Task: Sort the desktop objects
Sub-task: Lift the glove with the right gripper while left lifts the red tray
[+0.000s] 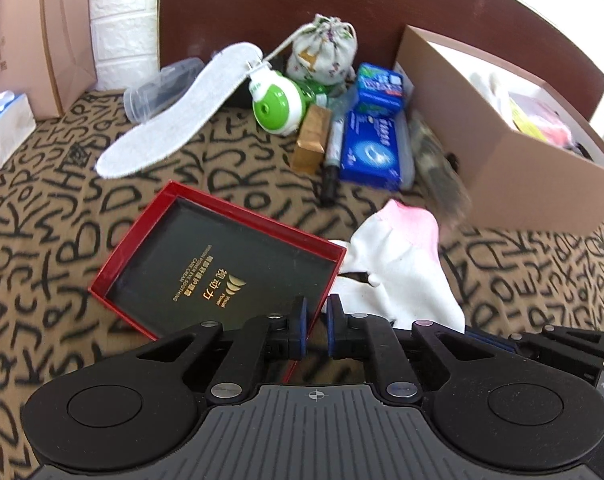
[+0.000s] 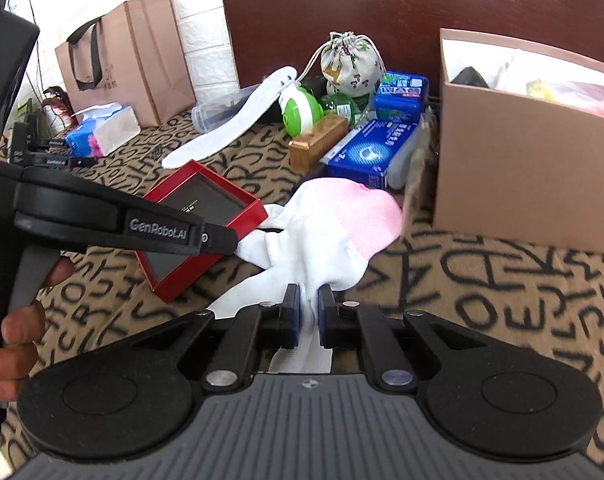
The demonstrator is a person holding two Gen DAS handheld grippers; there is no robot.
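left gripper (image 1: 317,320) jaws clamp red box (image 1: 218,256) rim | right gripper (image 2: 309,312) jaws pinch soft white-pink sock (image 2: 334,232) | cardboard box (image 2: 522,184) holds blurred items

Brightness: pretty bright daylight in both views, colours punchy.
Light source: seems to come from the upper right; the inside of the cardboard box (image 1: 498,136) is washed out almost white in the left wrist view.
Glare: top right corners blown out; shiny highlights on the blue packet (image 2: 366,156).
Shadows: soft and short, mostly dark under the gripper bodies at the bottom.
Blur: a brownish thing beside the box (image 1: 442,168) is smeared by motion; the sock (image 2: 334,232) edges are a bit soft.
Distortion: heavy fisheye, the dark wooden board (image 1: 302,4) bows into a curve, black corners at the frame edges.
Focus: the patterned cloth (image 1: 42,208) is sharp mid-frame, mushy toward the rim.
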